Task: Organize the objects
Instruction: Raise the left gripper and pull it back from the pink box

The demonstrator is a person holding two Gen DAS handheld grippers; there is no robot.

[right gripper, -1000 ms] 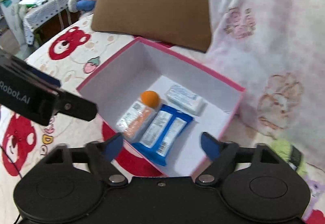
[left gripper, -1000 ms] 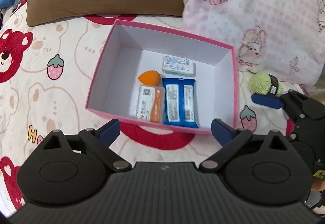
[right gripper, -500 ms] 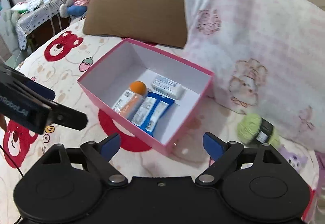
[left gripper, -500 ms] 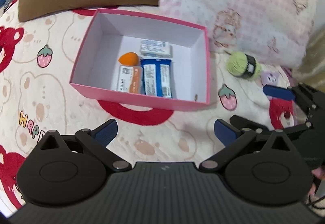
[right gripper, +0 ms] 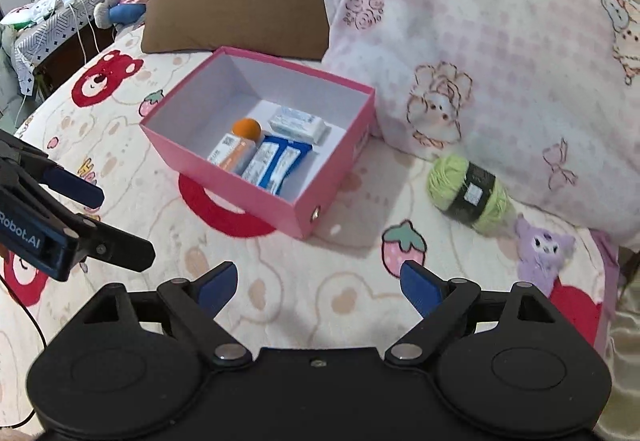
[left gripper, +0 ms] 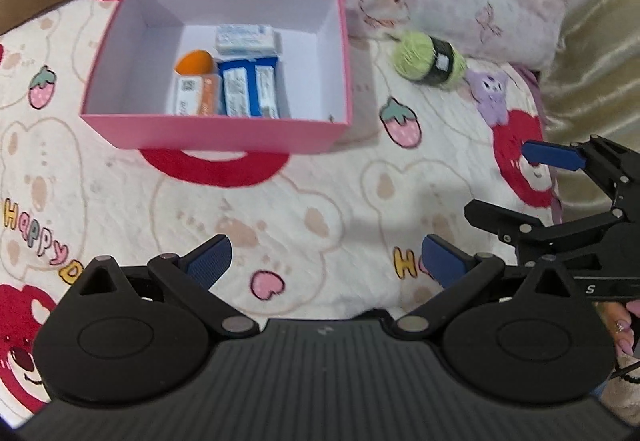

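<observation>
Both grippers tilted down over bedspread (right gripper: 304, 281), jaws apart, empty

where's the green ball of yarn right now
The green yarn ball lies on the bedspread, right of the pink box, against the pink pillow, with the purple plush toy just beside it.
</observation>
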